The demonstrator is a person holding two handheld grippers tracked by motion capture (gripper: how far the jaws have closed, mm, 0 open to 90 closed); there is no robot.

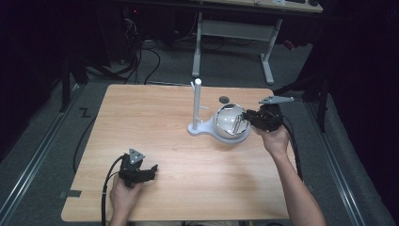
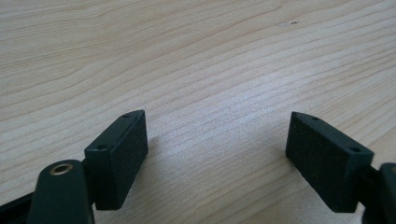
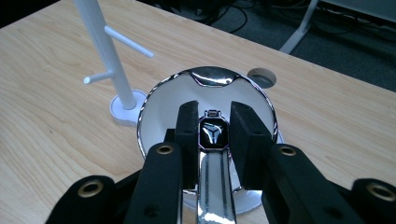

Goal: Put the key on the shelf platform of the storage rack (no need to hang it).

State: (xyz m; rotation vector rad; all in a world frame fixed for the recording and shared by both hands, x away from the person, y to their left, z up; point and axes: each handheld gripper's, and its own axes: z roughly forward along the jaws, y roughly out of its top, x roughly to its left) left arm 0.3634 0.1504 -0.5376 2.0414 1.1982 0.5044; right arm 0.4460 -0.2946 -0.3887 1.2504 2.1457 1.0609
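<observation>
Right gripper [image 3: 212, 135]: clamped on chrome ladle [image 3: 212, 186] handle over white bowl [image 3: 159, 107] | left gripper [image 2: 217, 149]: spread wide, nothing held, well apart from bowl

The surface [image 1: 155, 122] is pale wood with a fine matt grain. The ladle [image 3: 212, 140] looks like polished, mirror-bright metal, its bowl glossy, and the stand [image 3: 107, 56] beside it looks like smooth white plastic. The right gripper [image 3: 212, 126] has matt black pads [image 3: 250, 135] with a faintly rough texture.

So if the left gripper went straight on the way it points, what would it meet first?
Probably the wooden tabletop. The left gripper hangs open, angled down at bare wood, with nothing between its jaws; depth is unclear.
</observation>
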